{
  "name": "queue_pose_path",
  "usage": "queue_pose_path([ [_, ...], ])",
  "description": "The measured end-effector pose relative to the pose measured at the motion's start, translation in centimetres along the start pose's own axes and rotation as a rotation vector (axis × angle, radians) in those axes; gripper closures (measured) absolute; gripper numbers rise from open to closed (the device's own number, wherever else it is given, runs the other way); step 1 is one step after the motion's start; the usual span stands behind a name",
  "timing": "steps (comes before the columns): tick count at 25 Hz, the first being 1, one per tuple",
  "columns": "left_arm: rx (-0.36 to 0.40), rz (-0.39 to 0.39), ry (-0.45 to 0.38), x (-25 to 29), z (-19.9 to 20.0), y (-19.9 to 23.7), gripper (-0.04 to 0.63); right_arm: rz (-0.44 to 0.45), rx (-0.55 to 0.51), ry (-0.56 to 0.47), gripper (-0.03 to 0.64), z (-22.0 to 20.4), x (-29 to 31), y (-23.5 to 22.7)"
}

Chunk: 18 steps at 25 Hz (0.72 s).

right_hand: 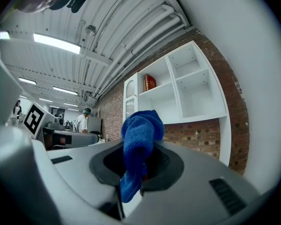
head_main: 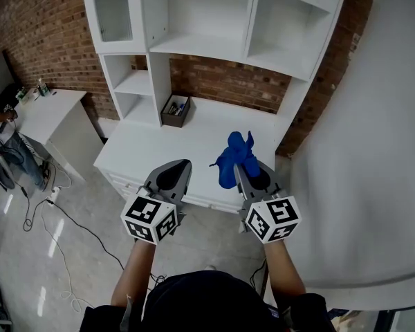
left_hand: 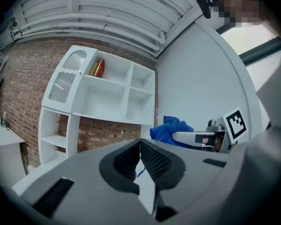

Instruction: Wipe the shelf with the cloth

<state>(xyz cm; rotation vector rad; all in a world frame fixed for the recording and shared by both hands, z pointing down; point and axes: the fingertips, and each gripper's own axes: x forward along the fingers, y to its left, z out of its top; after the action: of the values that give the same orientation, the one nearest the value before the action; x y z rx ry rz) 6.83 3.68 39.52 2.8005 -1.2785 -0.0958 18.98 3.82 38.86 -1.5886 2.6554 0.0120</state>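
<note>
Grey left claw (head_main: 185, 164) and right claw (head_main: 240, 169) bear black-and-white marker cubes (head_main: 151, 218).

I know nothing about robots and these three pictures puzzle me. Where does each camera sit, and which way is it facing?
Head view: on the person's head, looking down at the shelf unit; shows both forearms, left gripper, right gripper.
Left gripper view: on the left gripper, looking along its shut fingers up at the shelf unit.
Right gripper view: on the right gripper, looking along fingers clamped on the blue cloth.
Both gripper views share the red can.
</note>
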Motion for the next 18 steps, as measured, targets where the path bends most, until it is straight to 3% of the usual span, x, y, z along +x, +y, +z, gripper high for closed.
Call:
queue_pose_path([
  [18, 0.015, 0.062, 0.045, 3.4, -1.6, -2.3, 0.578, 0.057, 0.048, -0.006, 0.547, -1.1, -0.7, -4.4],
])
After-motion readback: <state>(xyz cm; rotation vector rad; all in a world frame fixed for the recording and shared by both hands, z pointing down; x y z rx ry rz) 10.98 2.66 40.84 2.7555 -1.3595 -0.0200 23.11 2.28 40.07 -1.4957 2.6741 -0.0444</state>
